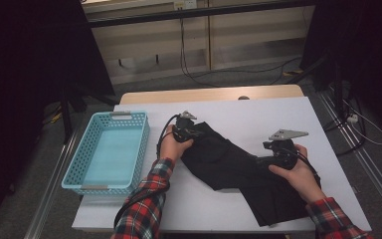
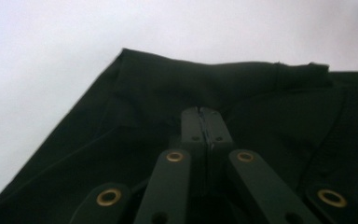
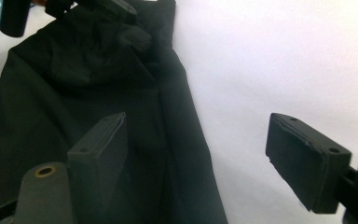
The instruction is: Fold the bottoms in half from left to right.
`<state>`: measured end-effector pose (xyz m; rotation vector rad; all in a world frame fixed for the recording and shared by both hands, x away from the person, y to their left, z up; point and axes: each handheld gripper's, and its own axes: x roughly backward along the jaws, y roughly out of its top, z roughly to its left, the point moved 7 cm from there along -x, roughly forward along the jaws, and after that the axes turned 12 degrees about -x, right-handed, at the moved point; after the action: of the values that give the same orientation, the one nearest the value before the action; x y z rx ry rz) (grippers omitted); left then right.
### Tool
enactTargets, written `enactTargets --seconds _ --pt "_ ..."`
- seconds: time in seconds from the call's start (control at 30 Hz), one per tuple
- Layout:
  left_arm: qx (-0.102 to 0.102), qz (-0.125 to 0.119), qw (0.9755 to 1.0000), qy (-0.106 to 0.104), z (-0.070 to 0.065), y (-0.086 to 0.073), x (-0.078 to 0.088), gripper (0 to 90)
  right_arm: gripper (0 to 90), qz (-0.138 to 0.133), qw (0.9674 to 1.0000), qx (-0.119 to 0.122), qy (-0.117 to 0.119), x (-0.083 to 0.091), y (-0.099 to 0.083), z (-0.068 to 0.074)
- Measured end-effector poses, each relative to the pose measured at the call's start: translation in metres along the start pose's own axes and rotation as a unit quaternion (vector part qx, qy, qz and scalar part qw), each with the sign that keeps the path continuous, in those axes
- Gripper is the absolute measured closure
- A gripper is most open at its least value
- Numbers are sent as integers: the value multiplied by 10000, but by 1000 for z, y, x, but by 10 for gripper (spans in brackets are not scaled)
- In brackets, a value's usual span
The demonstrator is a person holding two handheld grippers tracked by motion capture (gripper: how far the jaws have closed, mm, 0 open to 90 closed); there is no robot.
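White table [image 1: 288,112] carries everything; the black garment [image 1: 229,164] sprawls across its middle, running from far-left to near-right, w/ its near-right end close to the table's near edge; risk no. 1: a sideways tug could drag that end off the edge, since nothing pins it.

Blue basket [image 1: 142,144] sits at the left, just beside the garment's far-left end; a wide swing of cloth could snag its rim or shove it.

Left gripper [image 1: 185,130] is at the garment's far-left end; in the left gripper view its jaws are closed tight together, tips [image 2: 207,122] on the cloth near a folded edge; can't tell how much fabric is pinched, if any; a thin bite may slip out on lifting, or it may catch one layer only, so the piece unfolds unevenly.

Right gripper [image 1: 280,149] rests over the garment's middle-right; jaws spread wide, left pad [image 3: 103,142] above cloth, right pad [image 3: 303,158] over bare table, holding nothing; closing here would likely grab just the edge; pull w/ left alone and the rest bunches.
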<state>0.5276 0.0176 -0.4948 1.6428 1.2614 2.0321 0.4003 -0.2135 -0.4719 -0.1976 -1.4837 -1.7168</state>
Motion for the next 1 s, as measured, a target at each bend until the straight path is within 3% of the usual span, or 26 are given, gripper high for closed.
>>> enactTargets --seconds 0.23,0.37,0.43,0.47,0.5,0.53,0.57,0.63,0.7,0.8,0.93,1.0 --pt "-8 -499 9986 167 11 19 18 900 210 -39 10000 11 18 0 2 0" --pt "-69 -768 9965 338 18 34 22 899 207 -39 10000 10 44 0 2 1" --pt "-63 -809 9962 328 19 35 21 893 206 -31 10000 12 39 0 2 1" --pt "-15 -774 9961 413 20 34 19 712 204 -28 10000 10 40 0 2 1" --pt "108 -715 9960 533 22 32 17 712 204 -28 10000 10 40 0 2 1" --pt "215 -646 9960 585 24 29 14 566 204 -33 10000 8 33 0 2 0" --pt "181 -558 9962 651 25 25 14 492 204 -39 10000 -7 34 1 2 0" --pt "171 -446 9957 796 27 19 13 428 204 -71 10000 -13 26 3 3 -1" --pt "355 -282 9950 887 31 10 14 317 203 -95 9999 -40 14 5 3 -2" --pt "568 -283 9930 995 36 3 19 272 202 -109 9999 -66 1 6 3 -3" --pt "470 -158 9931 1066 40 -4 27 261 202 -106 9999 -43 -4 6 3 -3" --pt "460 -105 9939 1000 39 -8 30 262 202 -91 10000 -37 -15 6 3 -2"
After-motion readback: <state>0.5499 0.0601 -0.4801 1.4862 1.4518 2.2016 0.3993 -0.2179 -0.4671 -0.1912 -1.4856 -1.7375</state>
